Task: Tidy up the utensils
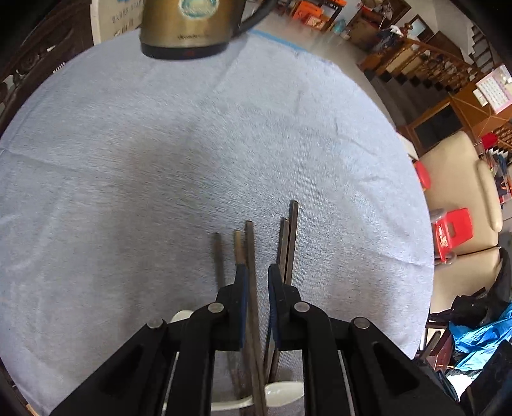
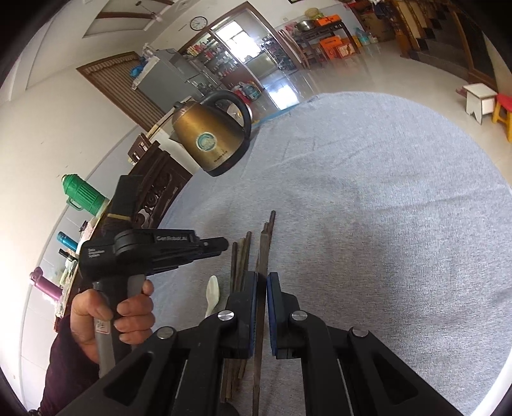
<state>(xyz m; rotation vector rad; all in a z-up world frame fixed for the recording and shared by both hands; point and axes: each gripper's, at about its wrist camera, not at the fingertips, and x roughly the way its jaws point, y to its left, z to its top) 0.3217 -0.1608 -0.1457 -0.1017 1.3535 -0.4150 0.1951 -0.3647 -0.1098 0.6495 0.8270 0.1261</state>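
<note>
Several dark wooden chopsticks [image 1: 289, 243] lie side by side on the grey-blue tablecloth [image 1: 160, 160]. My left gripper [image 1: 257, 272] hangs over them with its jaws a little apart; one chopstick [image 1: 251, 262] runs through the gap, untouched as far as I can see. White spoons [image 1: 281, 392] lie under it. In the right wrist view the chopsticks [image 2: 243, 256] lie ahead, and my right gripper [image 2: 261, 278] has its jaws nearly closed around one chopstick [image 2: 264, 252]. The left gripper [image 2: 220, 244] shows there from the side, held by a hand. A white spoon [image 2: 212, 294] lies beside it.
A brass-coloured electric kettle [image 1: 188, 25] stands at the table's far edge; it also shows in the right wrist view [image 2: 211, 137]. A carved dark wooden chair [image 2: 153, 195] stands at the left of the table. Red stools [image 1: 452, 230] and a beige sofa [image 1: 460, 198] stand beyond the right edge.
</note>
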